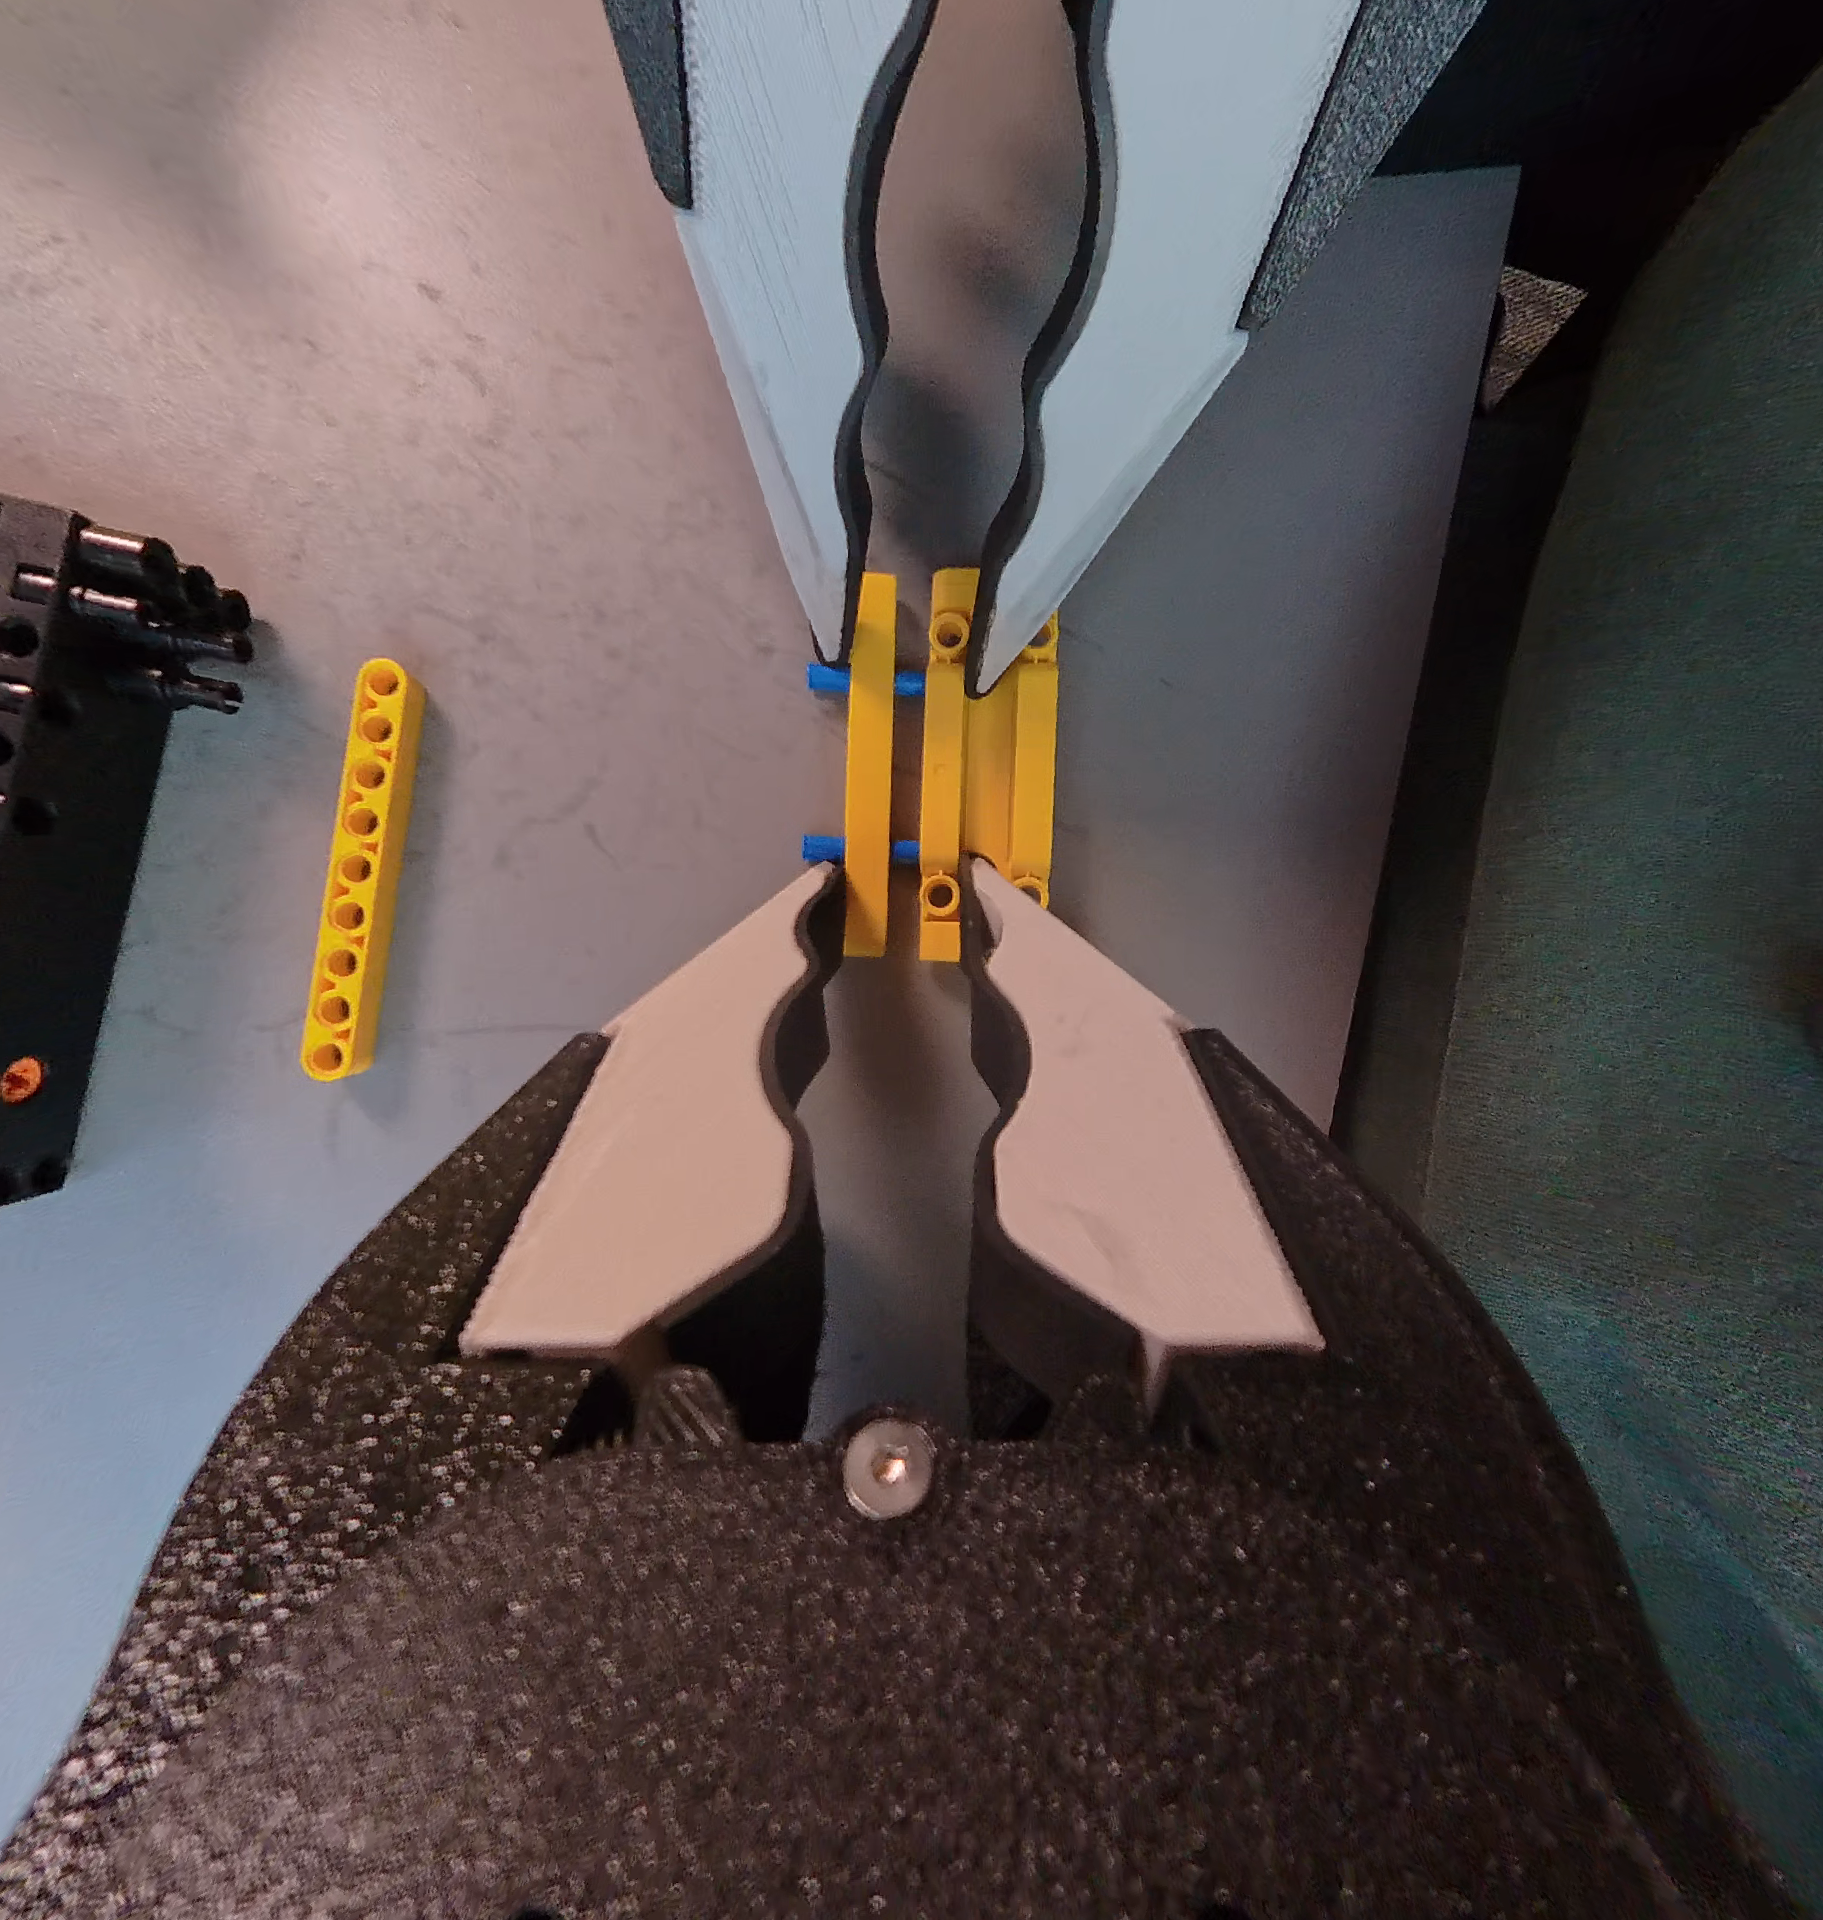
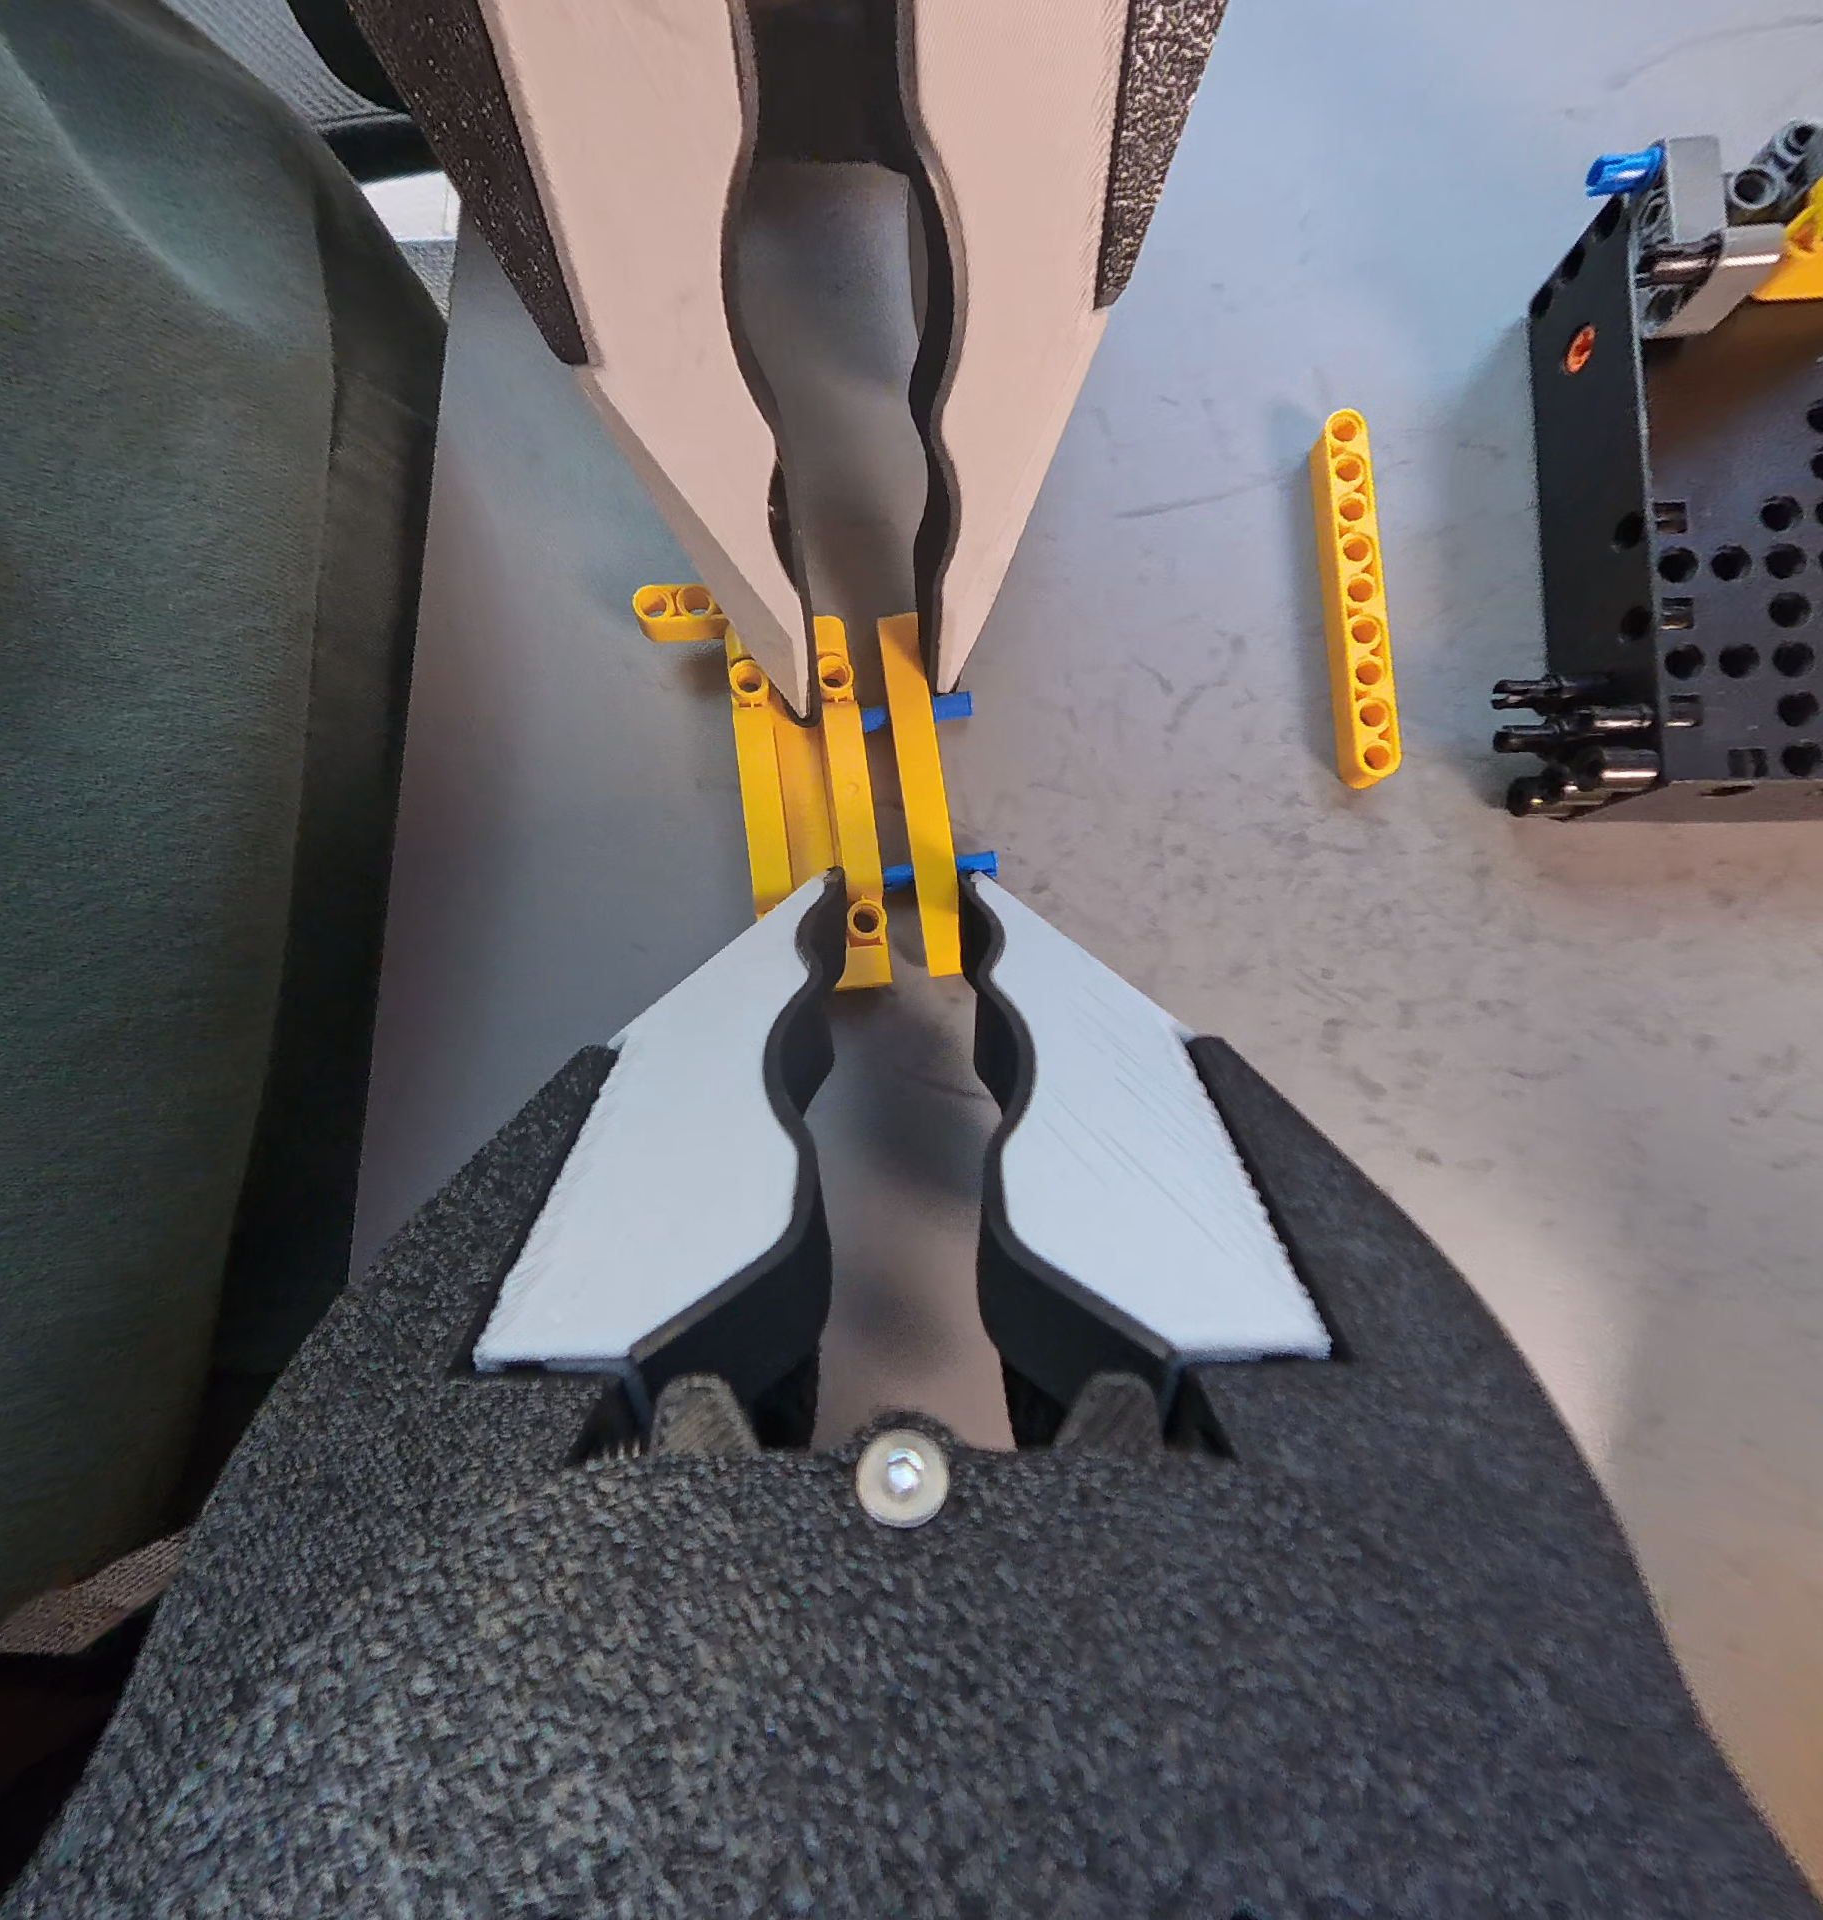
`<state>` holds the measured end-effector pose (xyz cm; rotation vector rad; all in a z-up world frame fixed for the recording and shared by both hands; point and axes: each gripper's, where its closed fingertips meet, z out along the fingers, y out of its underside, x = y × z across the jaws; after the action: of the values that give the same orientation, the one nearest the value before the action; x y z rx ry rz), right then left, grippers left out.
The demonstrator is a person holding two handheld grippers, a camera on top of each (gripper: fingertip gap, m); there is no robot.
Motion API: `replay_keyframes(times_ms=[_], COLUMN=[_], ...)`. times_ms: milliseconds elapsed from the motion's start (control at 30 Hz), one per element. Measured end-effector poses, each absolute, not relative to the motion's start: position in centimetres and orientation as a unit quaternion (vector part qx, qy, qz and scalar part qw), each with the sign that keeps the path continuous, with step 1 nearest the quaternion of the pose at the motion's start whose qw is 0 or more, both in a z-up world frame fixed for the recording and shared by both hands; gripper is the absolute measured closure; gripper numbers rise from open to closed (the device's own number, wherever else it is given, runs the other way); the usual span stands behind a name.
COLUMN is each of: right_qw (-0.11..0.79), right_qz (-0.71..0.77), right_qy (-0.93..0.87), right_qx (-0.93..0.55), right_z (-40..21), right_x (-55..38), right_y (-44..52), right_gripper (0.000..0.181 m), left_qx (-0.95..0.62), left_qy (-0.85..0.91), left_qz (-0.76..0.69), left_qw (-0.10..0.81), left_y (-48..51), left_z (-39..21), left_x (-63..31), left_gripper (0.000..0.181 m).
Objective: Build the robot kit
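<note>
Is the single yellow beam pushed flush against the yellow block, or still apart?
Apart. A gap shows between the yellow beam and the yellow block, with both blue pins exposed across it.

Surface: grey mottled desk (image 1: 471, 312), its edge beside green cloth.
Loose beam: yellow holed beam (image 1: 363, 869) lying flat, well in from that edge.
Block: black holed block (image 1: 13, 831) with black pins, beyond the beam.

both wrist cameras look steeply down along their fingers at the grey table (image 1: 471, 312), close in and facing each other; both share the yellow beam assembly (image 1: 943, 769) between them.
</note>
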<state>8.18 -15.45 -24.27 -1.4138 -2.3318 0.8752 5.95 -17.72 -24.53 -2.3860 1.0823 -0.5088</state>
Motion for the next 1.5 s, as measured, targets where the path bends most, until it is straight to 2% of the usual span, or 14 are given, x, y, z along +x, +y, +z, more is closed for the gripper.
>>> replay_keyframes(times_ms=[500,667,967,1500], right_qw=[0.163,0.140,0.144,0.149], right_qz=[0.292,0.289,0.284,0.297], right_qy=[-0.804,-0.804,-0.804,-0.799], right_qx=[-0.492,-0.500,-0.502,-0.502], right_z=[-23.86,-24.41,-24.53,-24.45], right_x=[8.54,8.67,8.40,8.14], right_y=[-15.35,-15.35,-15.40,-15.63], right_gripper=[0.151,0.146,0.158,0.160], left_qx=[-0.868,-0.867,-0.870,-0.858], left_qy=[0.398,0.400,0.391,0.398], left_qz=[-0.175,-0.169,-0.167,-0.183], left_qw=[0.241,0.243,0.250,0.269], left_y=[-17.98,-17.87,-17.49,-17.54], left_z=[-24.38,-24.27,-24.62,-24.61], left_x=[5.84,5.86,5.69,5.78], left_gripper=[0.150,0.152,0.159,0.160])
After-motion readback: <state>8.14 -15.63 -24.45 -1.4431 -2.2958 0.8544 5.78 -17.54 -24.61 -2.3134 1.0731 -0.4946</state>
